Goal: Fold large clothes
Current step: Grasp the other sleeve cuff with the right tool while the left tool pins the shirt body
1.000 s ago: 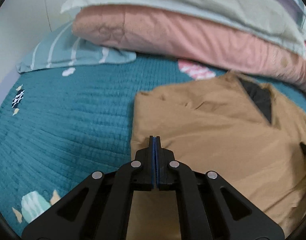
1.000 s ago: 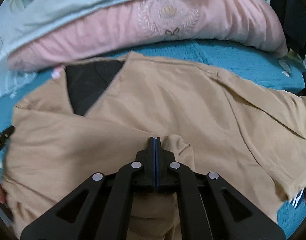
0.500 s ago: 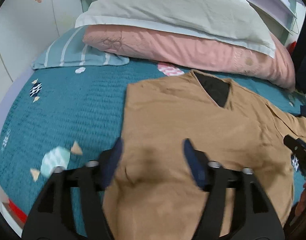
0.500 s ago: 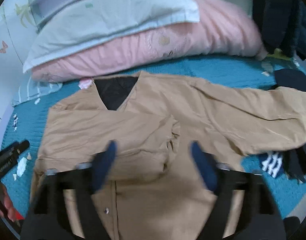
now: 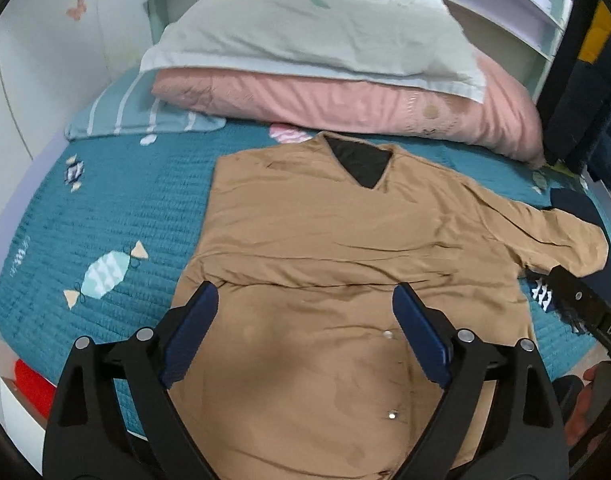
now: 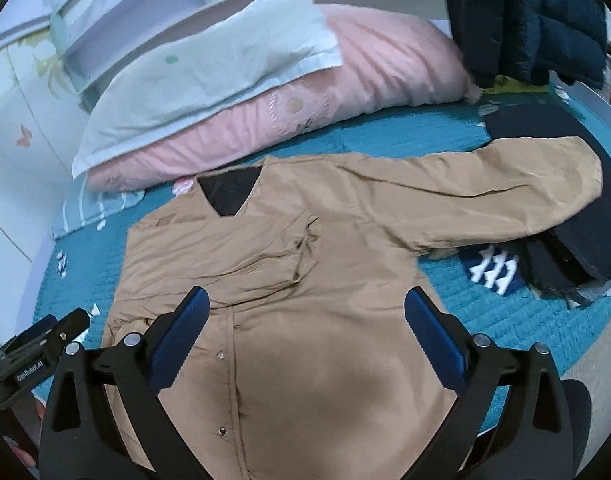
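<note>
A tan jacket (image 5: 325, 232) with a black lining at the collar lies face up on the teal bedspread (image 5: 117, 208). One sleeve (image 6: 245, 256) is folded across the chest. The other sleeve (image 6: 485, 188) stretches out to the right over a dark garment. My left gripper (image 5: 303, 300) hovers above the jacket's lower front, its jaws still opening and nothing between them. My right gripper (image 6: 305, 300) hangs over the same area, jaws also opening and holding nothing. In each wrist view the other gripper shows at the frame's edge.
A pale green pillow (image 5: 305, 36) lies on a pink one (image 5: 345, 104) at the head of the bed, with a striped pillow (image 5: 137, 116) beside them. A dark garment (image 6: 577, 240) lies at the right edge. A dark puffer jacket (image 6: 525, 16) hangs at the far right.
Both grippers went from shut to wide open. They pulled back and up from the jacket, leaving the sleeve folded across its chest.
</note>
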The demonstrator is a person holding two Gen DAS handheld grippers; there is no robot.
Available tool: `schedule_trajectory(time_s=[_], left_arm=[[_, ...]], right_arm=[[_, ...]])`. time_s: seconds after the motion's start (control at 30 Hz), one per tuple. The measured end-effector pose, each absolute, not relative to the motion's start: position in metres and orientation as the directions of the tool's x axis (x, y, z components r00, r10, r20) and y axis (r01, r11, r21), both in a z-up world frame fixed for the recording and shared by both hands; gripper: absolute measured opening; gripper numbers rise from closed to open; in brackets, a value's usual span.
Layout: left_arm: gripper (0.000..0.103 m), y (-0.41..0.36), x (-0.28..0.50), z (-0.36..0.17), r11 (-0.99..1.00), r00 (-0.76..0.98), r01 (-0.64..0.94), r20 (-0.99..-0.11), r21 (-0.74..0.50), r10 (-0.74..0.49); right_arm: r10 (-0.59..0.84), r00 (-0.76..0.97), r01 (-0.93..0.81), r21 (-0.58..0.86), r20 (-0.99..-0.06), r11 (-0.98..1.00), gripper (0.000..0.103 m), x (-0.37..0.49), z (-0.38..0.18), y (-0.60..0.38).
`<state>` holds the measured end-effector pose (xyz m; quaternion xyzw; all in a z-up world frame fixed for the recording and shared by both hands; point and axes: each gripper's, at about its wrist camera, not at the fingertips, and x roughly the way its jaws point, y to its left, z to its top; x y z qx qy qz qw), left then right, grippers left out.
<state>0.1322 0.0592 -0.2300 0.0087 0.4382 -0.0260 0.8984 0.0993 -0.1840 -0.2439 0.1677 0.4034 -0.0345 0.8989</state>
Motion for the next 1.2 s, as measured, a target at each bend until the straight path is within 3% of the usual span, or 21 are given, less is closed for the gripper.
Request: schedule_trajectory(time_s=[0.53, 0.7, 0.9, 1.1, 1.2], left_arm=[[0.088, -0.063, 0.154, -0.247, 0.966, 0.506, 0.246, -0.84, -0.079, -0.198], [0.077, -0.118, 0.177, -0.258, 0.937, 0.453, 0.333, -0.853, -0.109, -0.26], [0.054, -0.168, 0.211, -0.261, 0.913, 0.43, 0.388, -0.851, -0.129, -0.303], [0.013, -0.205, 0.246, -0.268, 0.908, 0.417, 0.398, -0.856, -0.129, -0.305], [0.008, -0.218, 0.258, -0.276, 0.908, 0.419, 0.402, -0.857, -0.121, -0.3]], right_arm=[[-0.123, 0.646, 0.489, 0.285, -0.753, 0.824, 0.095, 0.072, -0.253, -0.353], [-0.194, 0.615, 0.579, 0.271, -0.765, 0.769, 0.095, 0.072, -0.257, -0.421], [-0.228, 0.581, 0.646, 0.272, -0.782, 0.713, 0.095, 0.081, -0.266, -0.487], [-0.232, 0.55, 0.681, 0.27, -0.803, 0.68, 0.095, 0.101, -0.282, -0.522], [-0.233, 0.538, 0.684, 0.258, -0.81, 0.682, 0.095, 0.112, -0.289, -0.528]])
